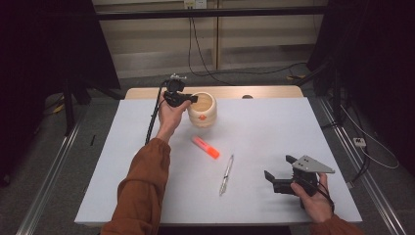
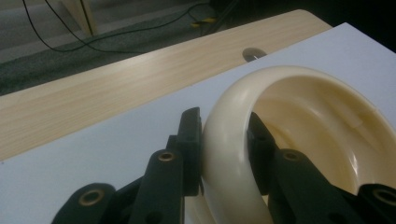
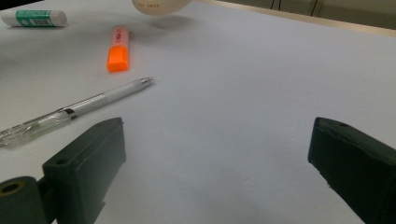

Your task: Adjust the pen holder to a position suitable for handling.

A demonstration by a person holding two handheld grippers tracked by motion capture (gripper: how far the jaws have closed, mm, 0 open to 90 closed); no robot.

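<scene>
Near the front edge of the white desk (image 1: 147, 196), the right gripper (image 1: 279, 172) hovers with its fingers (image 3: 88, 158) wide apart, holding nothing. Just beside it to the left lies a clear pen (image 1: 226, 175), and further away an orange highlighter (image 1: 205, 147). At the far side, the left gripper (image 1: 192, 98) has its fingers (image 2: 189, 140) clamped on the rim of a cream cup (image 1: 202, 110), one inside and one outside.

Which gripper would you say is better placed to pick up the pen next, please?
The right gripper, probably. Its jaws are open and empty, beside the pen on the table's near side. The left gripper is shut on the cream pot rim, farther away.
</scene>
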